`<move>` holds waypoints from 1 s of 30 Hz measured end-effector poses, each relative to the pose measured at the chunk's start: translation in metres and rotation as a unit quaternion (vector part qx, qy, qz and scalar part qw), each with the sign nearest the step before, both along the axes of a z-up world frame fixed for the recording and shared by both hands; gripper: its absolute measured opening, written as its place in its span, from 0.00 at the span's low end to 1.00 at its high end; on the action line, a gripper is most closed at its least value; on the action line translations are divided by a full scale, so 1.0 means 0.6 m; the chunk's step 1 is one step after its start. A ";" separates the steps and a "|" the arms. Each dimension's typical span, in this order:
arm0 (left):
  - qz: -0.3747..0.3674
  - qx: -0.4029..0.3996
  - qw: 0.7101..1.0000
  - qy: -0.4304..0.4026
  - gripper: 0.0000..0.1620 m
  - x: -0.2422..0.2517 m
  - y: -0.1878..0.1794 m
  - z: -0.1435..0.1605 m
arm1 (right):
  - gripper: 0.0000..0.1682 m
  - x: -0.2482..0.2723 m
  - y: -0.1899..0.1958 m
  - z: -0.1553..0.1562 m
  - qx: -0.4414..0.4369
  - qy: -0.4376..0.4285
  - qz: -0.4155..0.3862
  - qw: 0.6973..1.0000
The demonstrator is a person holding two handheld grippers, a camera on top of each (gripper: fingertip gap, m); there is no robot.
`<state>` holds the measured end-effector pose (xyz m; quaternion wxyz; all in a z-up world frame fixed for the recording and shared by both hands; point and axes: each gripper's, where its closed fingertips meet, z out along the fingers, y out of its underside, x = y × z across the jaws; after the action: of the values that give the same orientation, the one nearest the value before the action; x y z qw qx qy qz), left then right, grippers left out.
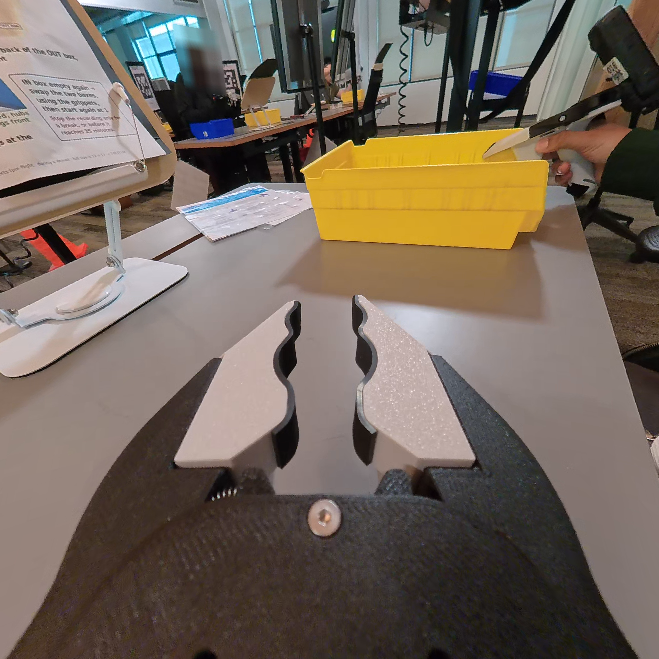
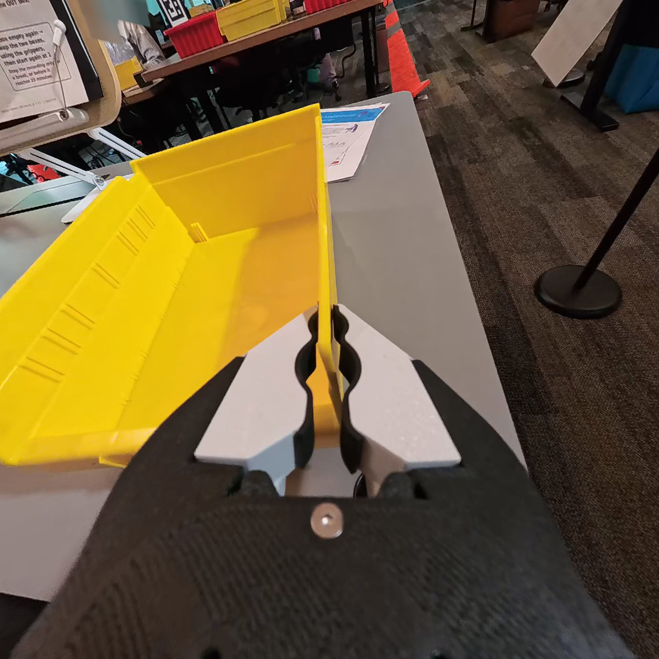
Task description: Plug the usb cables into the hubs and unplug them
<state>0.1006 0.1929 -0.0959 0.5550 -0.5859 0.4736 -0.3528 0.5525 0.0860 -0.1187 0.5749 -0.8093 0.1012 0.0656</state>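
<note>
Right wrist view: right gripper [image 2: 325,313] pinches the near right wall of the yellow bin [image 2: 149,321], one finger inside, one outside. Bin looks bare inside; no USB cables or hubs visible in either view. Judged step: handling the bin, not plugging. Next move likely calls for a firm hold on the thin wall while sliding or lifting it.

Left wrist view: left gripper [image 1: 326,306] hovers low over the grey table [image 1: 463,356], fingers spread, holding nothing, pointed toward the bin. Far right, a hand [image 1: 585,146] angles the right gripper down onto the rim. Document stand [image 1: 89,299] sits left, papers [image 1: 246,210] beyond.
</note>
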 end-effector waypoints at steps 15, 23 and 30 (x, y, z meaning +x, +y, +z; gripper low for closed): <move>0.014 -0.010 1.000 -0.004 0.18 -0.003 0.009 0.000 | 0.27 -0.123 -0.047 0.266 0.291 -0.095 -0.004 0.952; 0.157 0.003 0.987 -0.010 0.30 -0.056 0.079 0.007 | 0.06 -0.521 0.024 0.258 0.323 0.006 0.223 0.920; 0.269 -0.025 0.962 -0.021 0.31 -0.144 0.124 0.005 | 0.12 -0.653 0.073 0.106 0.152 0.026 0.360 0.920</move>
<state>0.0144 0.2672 -0.0931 0.6246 -0.6979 0.2771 -0.2146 0.1608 0.1299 -0.0548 0.6262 -0.6917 -0.1934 0.3033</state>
